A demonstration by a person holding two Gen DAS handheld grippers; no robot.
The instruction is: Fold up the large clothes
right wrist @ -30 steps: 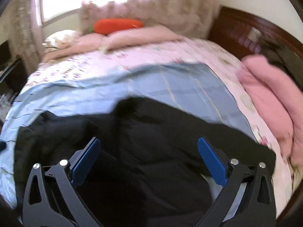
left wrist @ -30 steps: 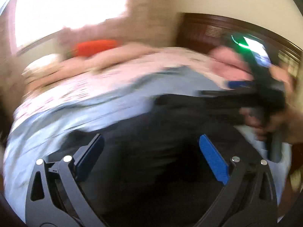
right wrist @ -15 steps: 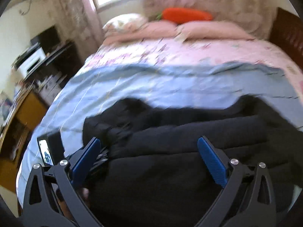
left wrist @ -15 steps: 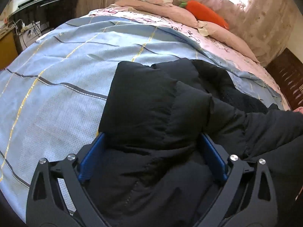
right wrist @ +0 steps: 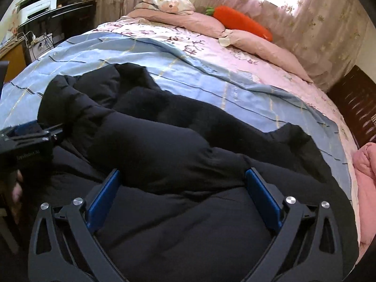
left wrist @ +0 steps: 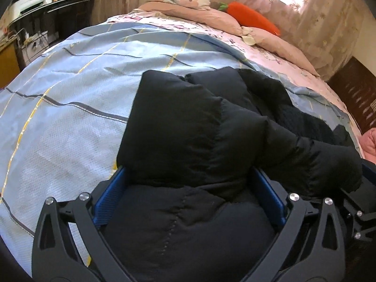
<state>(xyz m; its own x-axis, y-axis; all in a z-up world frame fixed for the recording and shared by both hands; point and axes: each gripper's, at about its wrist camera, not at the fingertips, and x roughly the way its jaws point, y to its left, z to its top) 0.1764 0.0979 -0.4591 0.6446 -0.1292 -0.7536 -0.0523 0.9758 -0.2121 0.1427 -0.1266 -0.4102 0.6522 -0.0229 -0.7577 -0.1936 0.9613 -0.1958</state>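
A large black puffer jacket (left wrist: 188, 129) lies rumpled on a light blue striped sheet (left wrist: 70, 89) on the bed; it also fills the right wrist view (right wrist: 164, 145). My left gripper (left wrist: 188, 192) is open, its blue pads on either side of a padded fold at the jacket's left end. My right gripper (right wrist: 183, 188) is open, its pads astride a thick sleeve-like roll near the bed's front edge. The left gripper also shows at the left of the right wrist view (right wrist: 28, 138), and the right one at the right edge of the left wrist view (left wrist: 362, 202).
Pink pillows (right wrist: 188, 21) and an orange carrot plush (right wrist: 242, 23) lie at the head of the bed. A pink folded blanket (right wrist: 366, 176) sits at the right edge. A dark desk with a printer (right wrist: 42, 7) stands left. A dark wooden bed board (right wrist: 357, 108) is at the right.
Both grippers swung left from a blurred view toward the bed board and dropped low onto the jacket. Jacket folds now sit between both pairs of open pads.
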